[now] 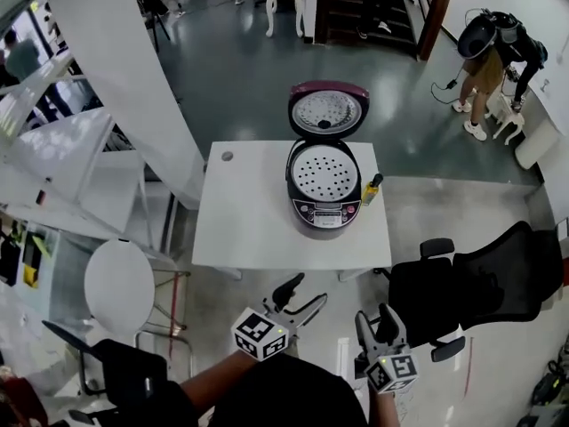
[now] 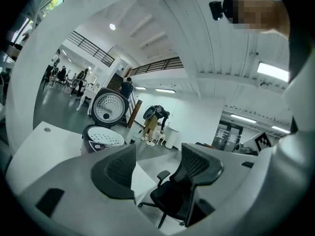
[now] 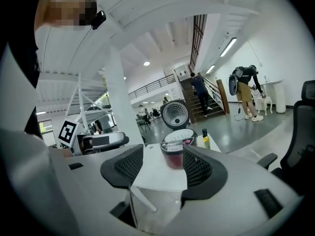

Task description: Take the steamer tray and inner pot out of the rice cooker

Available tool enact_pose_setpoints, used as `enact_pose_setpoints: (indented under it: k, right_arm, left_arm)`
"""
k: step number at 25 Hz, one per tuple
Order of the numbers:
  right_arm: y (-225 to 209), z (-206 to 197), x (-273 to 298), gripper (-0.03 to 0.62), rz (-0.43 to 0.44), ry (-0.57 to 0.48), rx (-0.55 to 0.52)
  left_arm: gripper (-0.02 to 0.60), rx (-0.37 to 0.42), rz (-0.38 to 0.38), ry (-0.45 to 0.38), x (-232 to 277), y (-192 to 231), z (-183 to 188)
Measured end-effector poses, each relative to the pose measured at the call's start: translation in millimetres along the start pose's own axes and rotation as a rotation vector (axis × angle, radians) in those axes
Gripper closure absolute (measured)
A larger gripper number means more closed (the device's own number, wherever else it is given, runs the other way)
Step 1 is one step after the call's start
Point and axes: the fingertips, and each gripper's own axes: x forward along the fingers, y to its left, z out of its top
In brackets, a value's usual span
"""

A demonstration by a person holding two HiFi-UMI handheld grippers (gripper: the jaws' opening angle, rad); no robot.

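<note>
A dark maroon rice cooker stands on the white table with its lid swung up and back. A white perforated steamer tray sits in its mouth; the inner pot is hidden beneath. My left gripper and right gripper are held low, well short of the table's near edge, both open and empty. The cooker shows far left in the left gripper view. In the right gripper view the cooker sits between the jaws, far off.
A small yellow bottle stands right of the cooker. A black office chair is at the table's right front. A round white stool is at the left. A person bends over far back right.
</note>
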Motion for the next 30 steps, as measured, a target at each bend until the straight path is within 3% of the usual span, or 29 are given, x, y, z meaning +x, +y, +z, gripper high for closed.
enact_pose_setpoints:
  k: [7, 15, 22, 30]
  right_arm:
    - [-10.3, 35.2, 103.2, 0.37, 0.021, 0.022, -0.036]
    - [-23.9, 36.5, 188.5, 0.37, 0.002, 0.113, -0.078]
    - [-14.7, 43.6, 229.0, 0.37, 0.022, 0.124, -0.088]
    - [-47.4, 66.0, 274.1, 0.372, 0.033, 0.104, -0.128]
  left_arm:
    - [0.314, -0.017, 0.018, -0.016, 37.6, 75.5, 44.5]
    - [0.314, -0.049, 0.056, -0.075, 38.2, 142.6, 78.2]
    - [0.315, -0.09, 0.123, -0.097, 33.5, 181.2, 87.7]
    - [0.316, -0.107, 0.21, -0.111, 67.6, 213.7, 93.4]
